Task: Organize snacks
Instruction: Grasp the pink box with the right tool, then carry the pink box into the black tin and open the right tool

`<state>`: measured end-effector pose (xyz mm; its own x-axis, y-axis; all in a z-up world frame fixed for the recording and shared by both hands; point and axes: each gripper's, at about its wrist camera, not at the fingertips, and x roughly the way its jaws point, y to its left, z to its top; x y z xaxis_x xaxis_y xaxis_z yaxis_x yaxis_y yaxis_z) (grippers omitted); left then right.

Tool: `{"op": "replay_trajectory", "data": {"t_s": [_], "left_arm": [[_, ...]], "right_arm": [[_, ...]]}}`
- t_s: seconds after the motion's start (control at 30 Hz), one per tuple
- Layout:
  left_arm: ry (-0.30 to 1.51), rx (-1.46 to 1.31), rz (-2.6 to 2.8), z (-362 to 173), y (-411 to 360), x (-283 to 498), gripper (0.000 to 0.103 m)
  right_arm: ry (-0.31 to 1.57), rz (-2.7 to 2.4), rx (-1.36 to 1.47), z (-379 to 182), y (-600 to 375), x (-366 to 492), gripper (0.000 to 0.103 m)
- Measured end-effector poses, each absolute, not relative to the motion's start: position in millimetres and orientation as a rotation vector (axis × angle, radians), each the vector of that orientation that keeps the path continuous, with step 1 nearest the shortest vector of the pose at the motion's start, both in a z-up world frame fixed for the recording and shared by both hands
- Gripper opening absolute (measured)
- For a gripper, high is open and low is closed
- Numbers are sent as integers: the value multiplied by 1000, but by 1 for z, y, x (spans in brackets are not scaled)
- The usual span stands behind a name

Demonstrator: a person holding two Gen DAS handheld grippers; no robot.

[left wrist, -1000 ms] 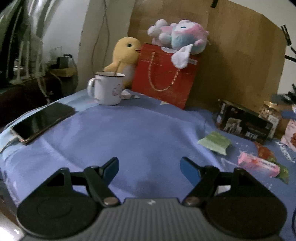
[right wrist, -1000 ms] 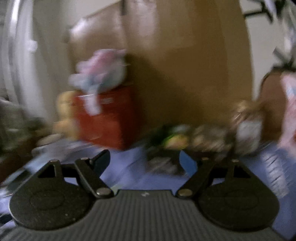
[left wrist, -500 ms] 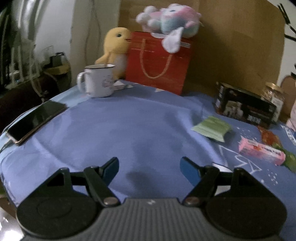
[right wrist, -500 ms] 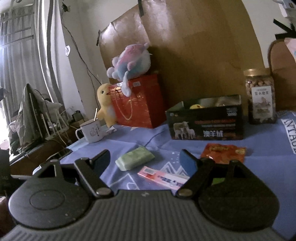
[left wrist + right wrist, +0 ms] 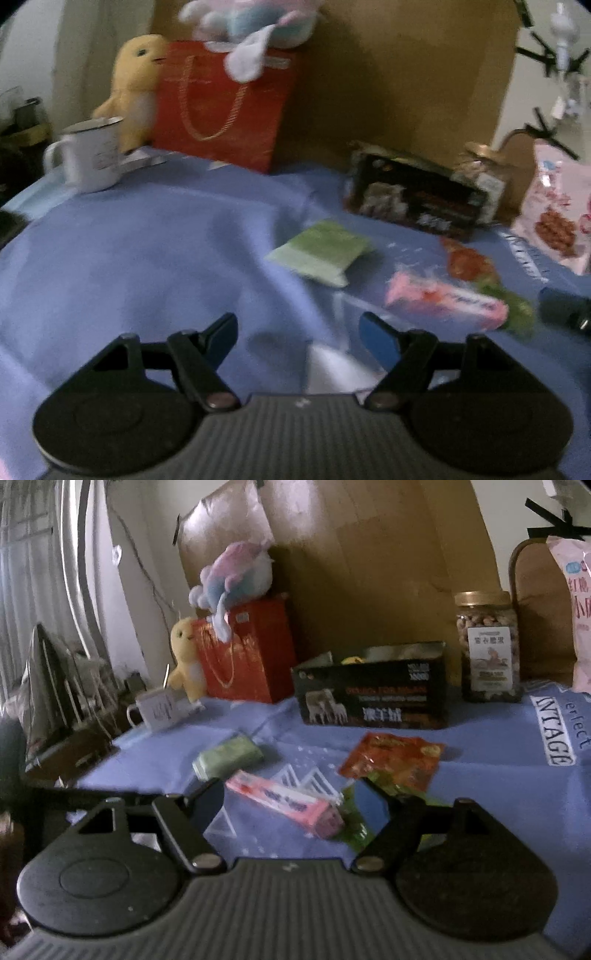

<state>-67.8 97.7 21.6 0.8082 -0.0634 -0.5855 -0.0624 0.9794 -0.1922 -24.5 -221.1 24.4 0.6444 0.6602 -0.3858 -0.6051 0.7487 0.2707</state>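
Blue cloth point(image 5: 498, 775): printed "NTAGE" and "erfect", right of the right gripper point(image 5: 295, 797).
Pink bar point(image 5: 284, 803): between its wide, empty jaws.
Left gripper point(image 5: 298, 334): jaws wide, empty; green packet point(image 5: 321, 253) ahead.
Black box point(image 5: 373, 698): further ahead, beside labelled jar point(image 5: 487, 650).

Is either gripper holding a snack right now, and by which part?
No. The left gripper and right gripper are both open and empty; the pink pack lies unheld.

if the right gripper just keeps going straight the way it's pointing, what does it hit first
Most likely the pink snack bar, which lies on the blue cloth between the open right gripper's fingers in its own view. The orange packet and black box sit farther back. Depth is hard to judge.
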Motion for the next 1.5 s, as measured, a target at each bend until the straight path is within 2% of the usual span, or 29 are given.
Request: {"op": "replay_trajectory", "data": {"t_s": [0.23,0.3,0.37,0.5,0.57,0.6,0.63,0.77,0.9,1.13,1.2,1.27,1.33,1.5], "left_arm": [[632,-234,-201,28,79,-39,72],[638,-214,-231,28,70,-28,72],[655,-216,-260,26,63,-17,72],[705,-220,-287,15,55,11,72],[713,-245,-306,8,55,16,69],[709,-249,-318,8,55,16,63],[710,-255,-339,7,53,16,60],[713,-288,-324,14,56,18,60],[646,-302,-348,45,60,37,58],[550,-272,-342,96,51,122,58],[550,-283,-339,97,47,151,59],[575,-302,-332,91,44,173,60],[608,-321,-328,83,42,190,63],[570,-334,-312,77,46,168,64]], "right_arm": [[528,737,12,18,-214,-22,77],[546,741,-20,14,-207,-16,73],[580,746,-43,11,-199,-8,59],[583,745,-93,8,-189,-4,54],[595,725,-131,5,-184,0,47],[599,724,-136,3,-183,2,45],[608,725,-134,1,-182,4,36],[598,732,-129,2,-180,2,35],[521,725,-111,23,-182,6,35],[323,644,-169,61,-177,63,35],[327,622,-116,66,-181,94,36],[356,583,-78,65,-183,124,41],[378,533,-44,58,-184,143,41],[429,471,-4,50,-194,155,41]]}}
